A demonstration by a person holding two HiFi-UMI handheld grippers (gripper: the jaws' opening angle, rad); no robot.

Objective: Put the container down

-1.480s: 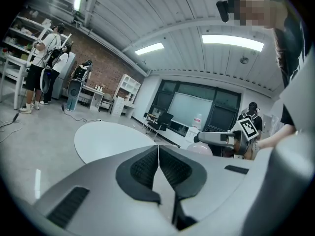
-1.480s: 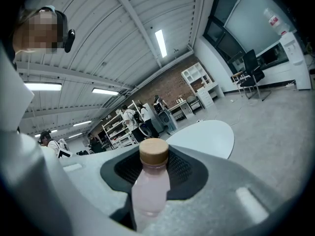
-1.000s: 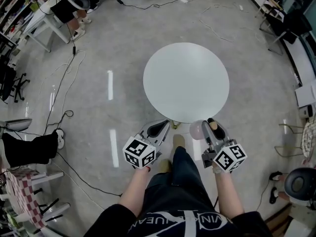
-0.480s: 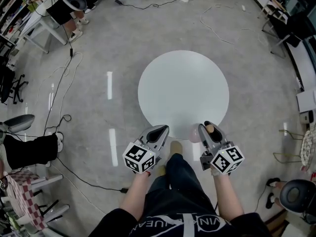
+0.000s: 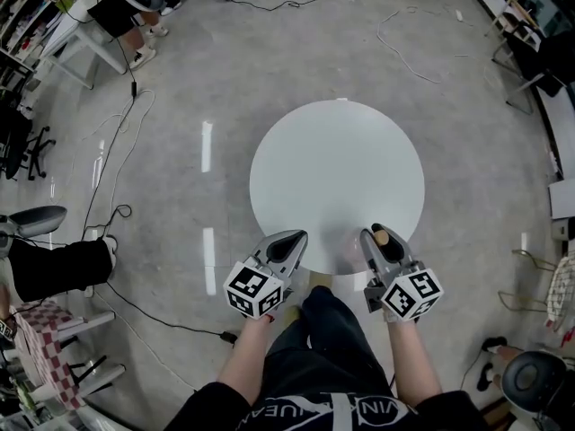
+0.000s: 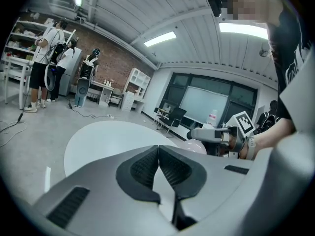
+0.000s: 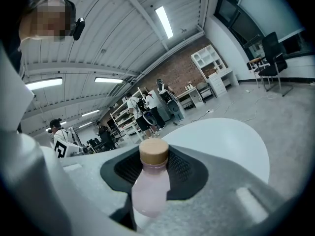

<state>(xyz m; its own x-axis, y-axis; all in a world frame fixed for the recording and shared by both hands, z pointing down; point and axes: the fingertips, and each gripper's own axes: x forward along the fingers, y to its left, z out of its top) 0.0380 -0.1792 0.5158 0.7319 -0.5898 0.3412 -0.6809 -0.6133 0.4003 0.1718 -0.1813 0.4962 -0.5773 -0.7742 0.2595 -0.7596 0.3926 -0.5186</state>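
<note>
A small pale pink bottle (image 7: 149, 186) with a cork cap (image 7: 154, 151) is the container. My right gripper (image 7: 153, 157) is shut on it, the dark pads pressing its neck and shoulders. In the head view the right gripper (image 5: 379, 238) hangs over the near edge of the round white table (image 5: 337, 164), and only the bottle's cork cap (image 5: 383, 236) shows plainly. My left gripper (image 5: 289, 241) is shut with nothing in it, at the table's near left edge. In the left gripper view its pads (image 6: 147, 168) touch, and the bottle (image 6: 196, 147) appears to the right.
Grey floor surrounds the table, with cables (image 5: 117, 164) trailing at the left and far side. A person's dark leg (image 5: 54, 268) lies at the left, a checked cloth (image 5: 45, 348) at lower left, a stool (image 5: 530, 380) at lower right. People stand by the shelves (image 7: 147, 109).
The person has stepped toward the table. Both grippers went from over the floor to over the table's near edge. The bottle stays held in the right gripper.
</note>
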